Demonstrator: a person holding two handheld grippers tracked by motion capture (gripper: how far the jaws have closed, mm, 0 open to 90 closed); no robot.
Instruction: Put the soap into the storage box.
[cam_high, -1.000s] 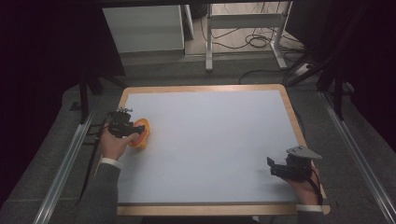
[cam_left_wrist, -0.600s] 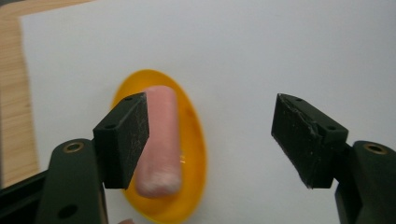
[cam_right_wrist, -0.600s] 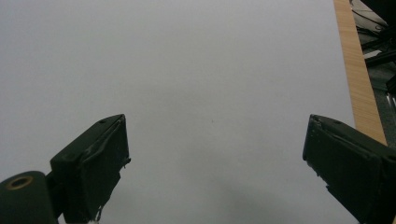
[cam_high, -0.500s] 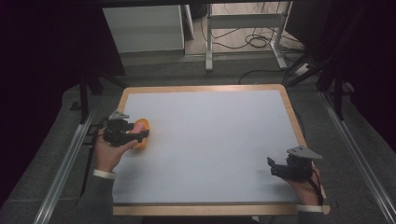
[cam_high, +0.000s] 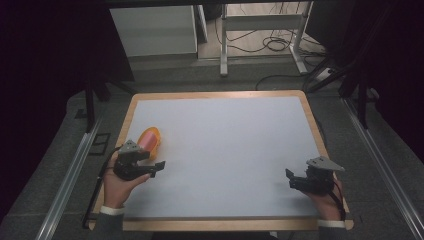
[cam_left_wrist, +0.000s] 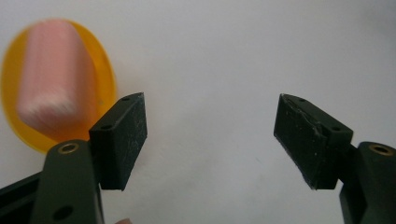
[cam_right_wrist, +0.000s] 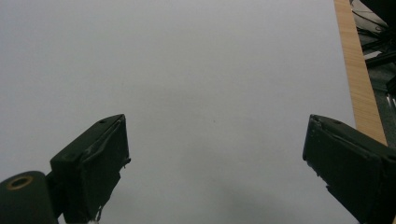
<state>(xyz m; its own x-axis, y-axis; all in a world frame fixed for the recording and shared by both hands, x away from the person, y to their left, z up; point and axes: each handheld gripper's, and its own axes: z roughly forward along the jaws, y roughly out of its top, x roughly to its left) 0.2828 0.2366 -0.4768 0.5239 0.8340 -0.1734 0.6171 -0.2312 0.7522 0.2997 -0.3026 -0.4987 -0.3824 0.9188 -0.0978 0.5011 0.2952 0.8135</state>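
Observation:
A pink block (cam_high: 146, 138) lies on a small orange dish (cam_high: 153, 143) near the left edge of the white table (cam_high: 225, 145). In the left gripper view the pink block (cam_left_wrist: 51, 74) rests on the orange dish (cam_left_wrist: 103, 79) at the upper left, outside the jaws. My left gripper (cam_high: 156, 168) sits just in front of the dish, its jaws having just been opening, with nothing between them (cam_left_wrist: 210, 140). My right gripper (cam_high: 291, 178) stands open at the front right over bare table (cam_right_wrist: 215, 158).
The table has a wooden rim (cam_high: 215, 94). A dark grey floor surrounds it, with metal rails (cam_high: 70, 175) on both sides. A white cabinet (cam_high: 155, 30) and a metal frame with cables (cam_high: 260, 35) stand behind.
My left gripper has let go of the dish and drawn back toward the near edge. Its jaws stand wider. The dish and block stay in place. The right gripper has not moved.

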